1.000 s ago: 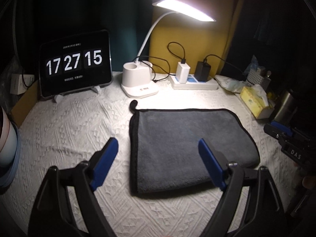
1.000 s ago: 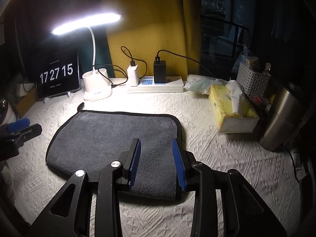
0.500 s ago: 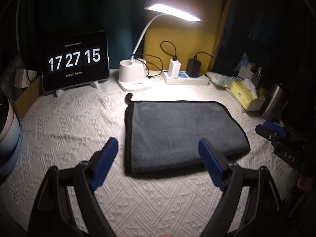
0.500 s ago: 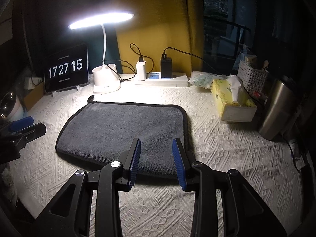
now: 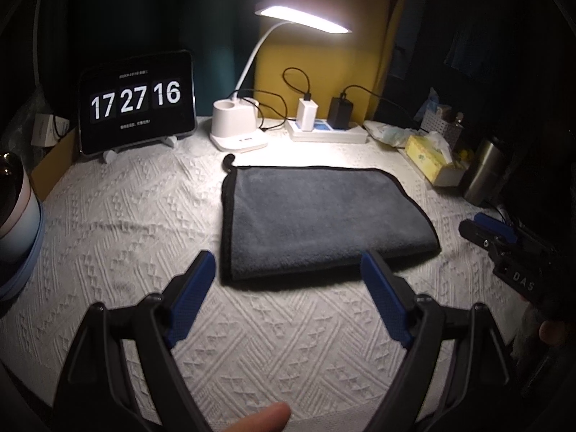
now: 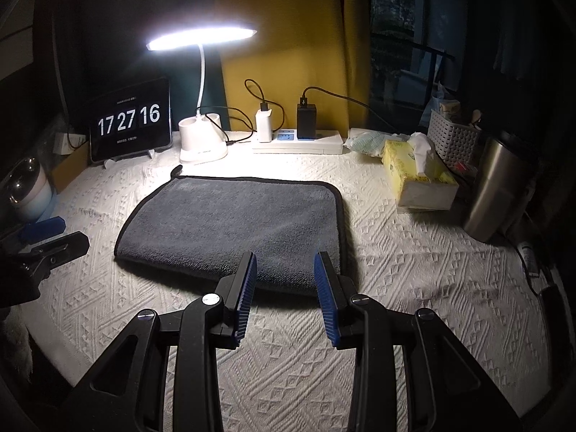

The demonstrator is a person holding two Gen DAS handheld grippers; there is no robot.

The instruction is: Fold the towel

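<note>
Now, from the left wrist camera, we see our left gripper [image 5: 288, 268] held above a white textured tablecloth [image 5: 118, 223], its blue-padded jaws spread wide and holding nothing. Directly ahead, at 12 o'clock, lies the grey towel [image 5: 320, 216], flat and already doubled over, with a black trim and a small hanging loop at its far left corner. The fold line seems to run along the near edge. At 10 o'clock a tablet clock [image 5: 136, 102] stands; at 12 o'clock a lit desk lamp [image 5: 302, 18] shines down. At 3 o'clock the tip of our right gripper [image 5: 500, 237] shows, off the cloth.

Next, from the right wrist camera, our right gripper [image 6: 286, 273] hangs just short of the towel's [image 6: 234, 223] near edge, jaws parted by a moderate gap — empty too. The towel lies at 12 o'clock, slightly left. A yellow tissue box [image 6: 417, 176] sits at 2 o'clock, a steel tumbler [image 6: 496, 187] beyond it at 3 o'clock, both well apart from the towel.

We judge the towel soft, plush and light — it will sag and drape when lifted, and its thick pile should give the pads good grip. The trimmed corners look like the best places to pinch, one gripper per corner on the same short side.
</note>
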